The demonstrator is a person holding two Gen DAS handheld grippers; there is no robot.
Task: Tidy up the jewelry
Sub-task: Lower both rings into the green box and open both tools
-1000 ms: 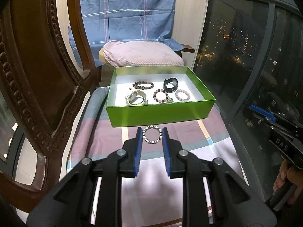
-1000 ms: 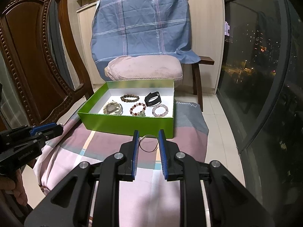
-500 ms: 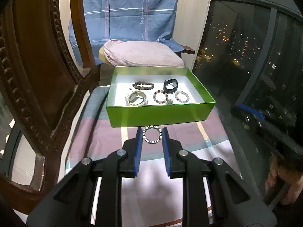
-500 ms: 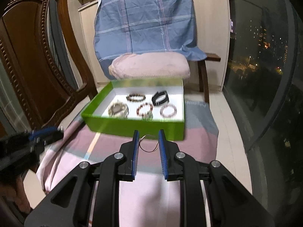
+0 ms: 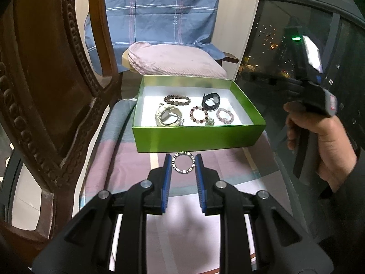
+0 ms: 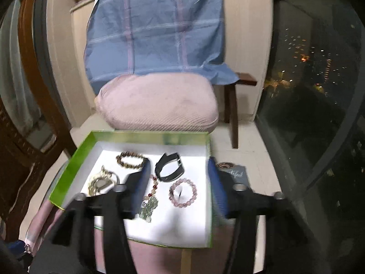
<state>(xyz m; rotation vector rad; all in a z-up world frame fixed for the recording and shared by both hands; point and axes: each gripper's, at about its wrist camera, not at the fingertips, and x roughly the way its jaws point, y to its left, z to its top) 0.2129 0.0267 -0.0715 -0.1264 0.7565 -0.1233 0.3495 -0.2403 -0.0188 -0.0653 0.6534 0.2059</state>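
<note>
A green box (image 5: 200, 137) with a white floor holds several bracelets: a brown bead one (image 5: 176, 99), a black band (image 5: 211, 101), a pink bead one (image 5: 225, 115), a red-and-white one (image 5: 199, 114) and a pale chain piece (image 5: 168, 118). My left gripper (image 5: 182, 166) is shut on a silver-and-dark beaded bracelet (image 5: 183, 162), just in front of the box. My right gripper (image 6: 179, 178) is open wide and blurred, above the box (image 6: 75, 157), over the pink bracelet (image 6: 183, 195) and black band (image 6: 170, 169). It holds nothing.
The box stands on a striped pink and grey cloth (image 5: 127, 159). A carved wooden chair (image 5: 45, 80) rises at the left. A pink cushion (image 5: 173, 59) and blue plaid cloth (image 5: 159, 6) lie behind. A dark window (image 5: 285, 45) is at right.
My right gripper has risen and moved forward over the box and opened wide; the thin bracelet it held is gone from its fingers. My left gripper has barely moved.
</note>
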